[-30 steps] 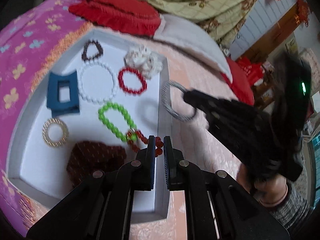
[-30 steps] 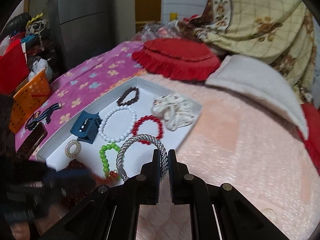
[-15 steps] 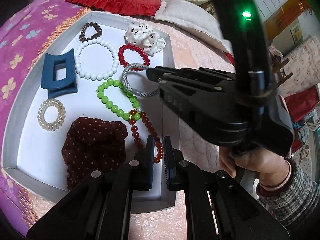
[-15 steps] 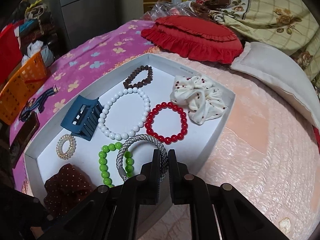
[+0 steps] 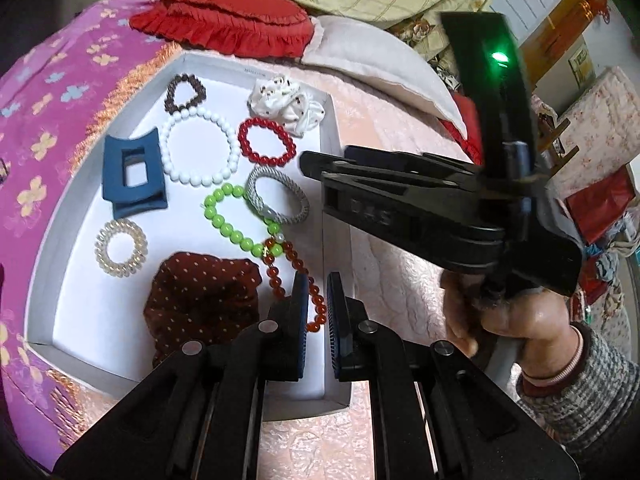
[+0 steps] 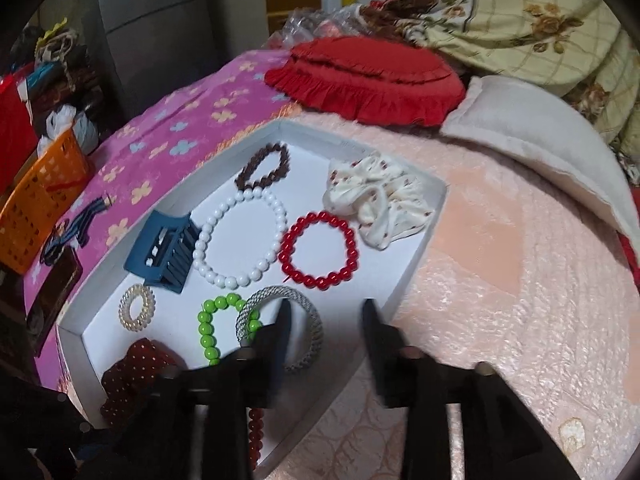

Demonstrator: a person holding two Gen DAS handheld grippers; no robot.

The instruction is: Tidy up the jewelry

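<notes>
A white tray point(image 5: 72, 216) point(image 6: 416, 256) on the bed holds the jewelry. The silver woven bracelet point(image 5: 278, 200) point(image 6: 308, 320) lies in it, overlapping the green bead bracelet point(image 5: 228, 220) point(image 6: 208, 332). My right gripper point(image 6: 325, 312) is open just above the silver bracelet, no longer holding it; it also shows in the left wrist view point(image 5: 316, 164) over the tray's right rim. My left gripper point(image 5: 318, 284) is shut and empty over the tray's near right corner, above the dark red bead strand point(image 5: 296, 264).
Also in the tray are a red bead bracelet point(image 6: 318, 250), white bead bracelet point(image 6: 240, 240), brown bead bracelet point(image 6: 264, 170), blue hair claw point(image 6: 164, 256), clear coil tie point(image 6: 136, 308), white scrunchie point(image 6: 376, 204) and maroon scrunchie point(image 5: 204, 296). A red cushion point(image 6: 368, 76) lies behind.
My right gripper carried the silver bracelet into the tray, then opened and let it go beside the green beads. The left gripper stayed shut near the tray's corner.
</notes>
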